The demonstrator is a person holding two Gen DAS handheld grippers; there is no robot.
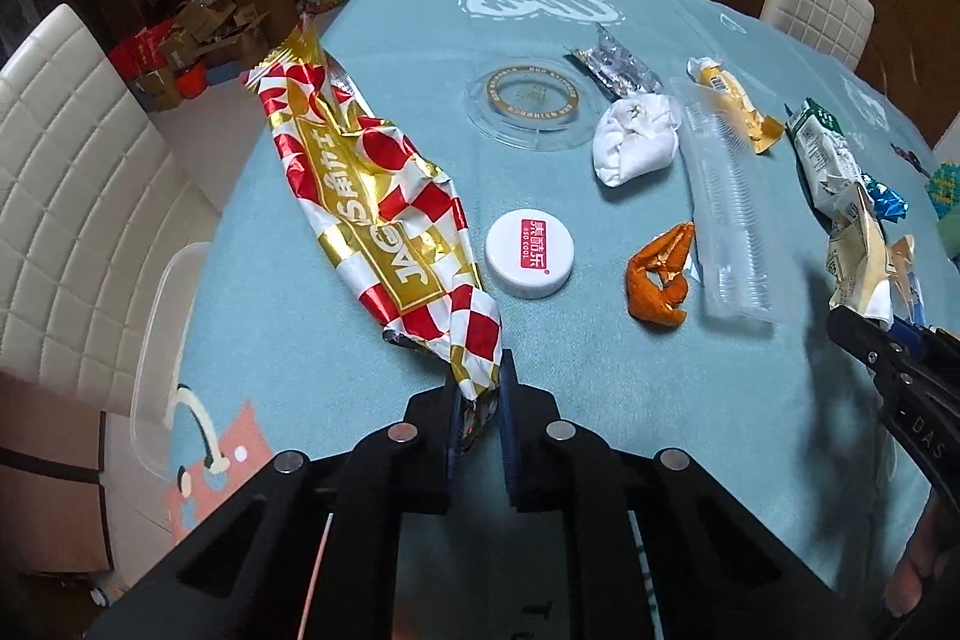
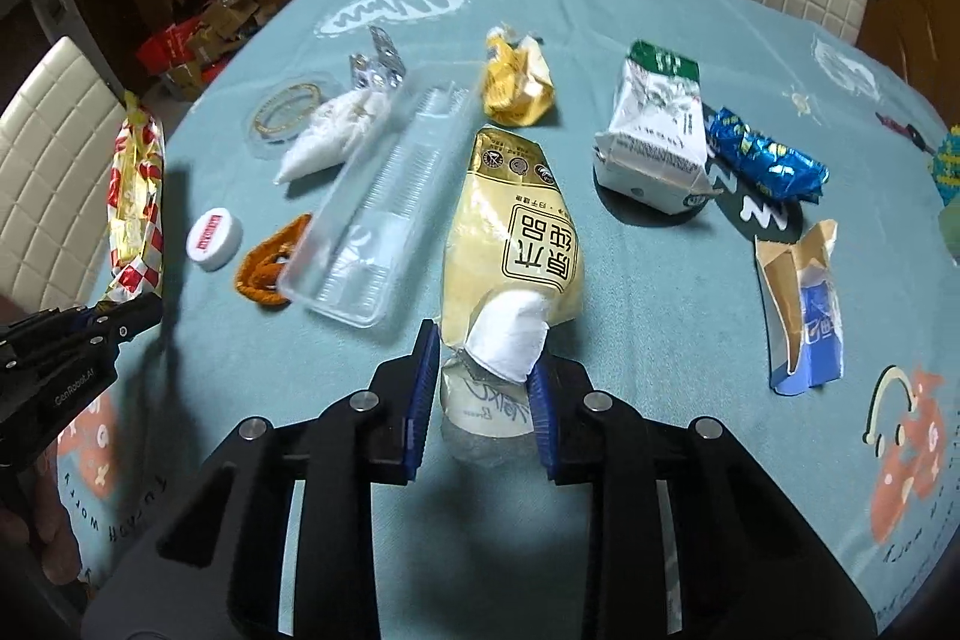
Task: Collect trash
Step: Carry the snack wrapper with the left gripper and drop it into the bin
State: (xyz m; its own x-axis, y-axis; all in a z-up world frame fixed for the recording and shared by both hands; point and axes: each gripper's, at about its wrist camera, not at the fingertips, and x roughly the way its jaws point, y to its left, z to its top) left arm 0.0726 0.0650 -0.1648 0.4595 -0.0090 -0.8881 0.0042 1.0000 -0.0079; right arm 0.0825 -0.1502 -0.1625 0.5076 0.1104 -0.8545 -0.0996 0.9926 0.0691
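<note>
My left gripper is shut on the near end of a long red, white and gold wrapper, which stretches away above the blue tablecloth; the wrapper also shows at the left of the right wrist view. My right gripper is shut on a pale yellow snack bag with a white tissue stuffed in its near end. The right gripper shows at the right edge of the left wrist view, the left one at the left edge of the right wrist view.
Scattered on the cloth: white bottle cap, orange peel, clear plastic tray, white crumpled tissue, round clear lid, foil blister, yellow wrapper, green-white carton, blue foil wrapper, torn blue box. White chairs surround the table.
</note>
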